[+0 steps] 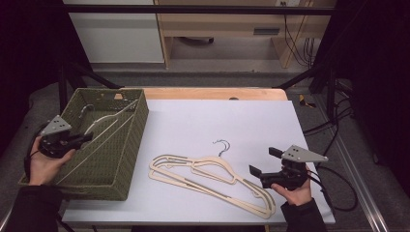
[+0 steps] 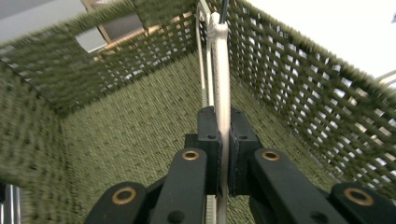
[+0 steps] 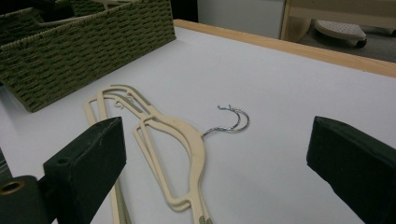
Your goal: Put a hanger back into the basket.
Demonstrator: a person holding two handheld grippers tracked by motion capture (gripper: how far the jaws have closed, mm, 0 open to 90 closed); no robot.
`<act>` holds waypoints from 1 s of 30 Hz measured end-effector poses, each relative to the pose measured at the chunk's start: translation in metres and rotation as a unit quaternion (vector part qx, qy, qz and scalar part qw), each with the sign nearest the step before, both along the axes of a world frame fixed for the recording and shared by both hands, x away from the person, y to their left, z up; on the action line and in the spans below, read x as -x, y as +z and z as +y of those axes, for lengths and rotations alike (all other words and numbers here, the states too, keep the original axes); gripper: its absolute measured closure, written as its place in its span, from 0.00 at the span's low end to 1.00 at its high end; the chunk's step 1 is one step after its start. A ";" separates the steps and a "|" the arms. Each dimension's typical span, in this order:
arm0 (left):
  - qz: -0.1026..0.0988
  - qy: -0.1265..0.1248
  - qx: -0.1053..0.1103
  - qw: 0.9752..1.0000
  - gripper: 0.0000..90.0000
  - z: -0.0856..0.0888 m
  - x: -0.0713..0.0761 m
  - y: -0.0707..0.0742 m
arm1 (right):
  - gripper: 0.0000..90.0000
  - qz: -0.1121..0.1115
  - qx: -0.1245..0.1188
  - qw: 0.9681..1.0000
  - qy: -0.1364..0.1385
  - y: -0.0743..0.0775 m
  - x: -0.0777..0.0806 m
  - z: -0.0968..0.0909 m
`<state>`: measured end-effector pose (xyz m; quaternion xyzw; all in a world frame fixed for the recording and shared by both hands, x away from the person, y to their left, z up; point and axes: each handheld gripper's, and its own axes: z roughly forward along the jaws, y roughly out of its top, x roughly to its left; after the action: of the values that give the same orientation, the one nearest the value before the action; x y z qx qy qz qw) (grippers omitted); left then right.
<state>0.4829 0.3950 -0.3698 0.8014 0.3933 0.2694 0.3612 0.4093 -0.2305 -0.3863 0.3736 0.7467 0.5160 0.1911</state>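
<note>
Both sleeves are dark. Each hand-held gripper, left (image 1: 87,137) and right (image 1: 263,162), is black with a grey three-cornered plate on top. Brass-ringed screws dot the jaw arms, and a black cable trails away.

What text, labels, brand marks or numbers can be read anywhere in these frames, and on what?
None readable.
Cream hangers on the table: no print visible.
Hanger clamped in the left gripper: no marking shows.
Green woven basket: a small tan tag on its far wall, too small to read.
Grey plate on the right gripper: holes, no lettering.
Wall socket at the top: too small to tell.
</note>
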 end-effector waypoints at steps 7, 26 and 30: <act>0.023 -0.001 -0.012 1.000 0.93 -0.014 -0.001 -0.018 | 0.06 0.004 0.001 1.000 0.003 -0.001 0.000 0.002; 0.111 -0.044 -0.040 0.992 0.81 -0.028 -0.004 -0.035 | 0.06 0.007 0.008 1.000 0.010 -0.003 0.000 0.004; 0.118 -0.048 -0.043 0.991 0.78 -0.030 -0.004 -0.035 | 0.06 0.006 0.008 1.000 0.010 -0.003 0.000 0.004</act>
<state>0.4872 0.3652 -0.4051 0.8604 0.3825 0.1723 0.2895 0.4097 -0.2260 -0.3891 0.3675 0.7555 0.5101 0.1844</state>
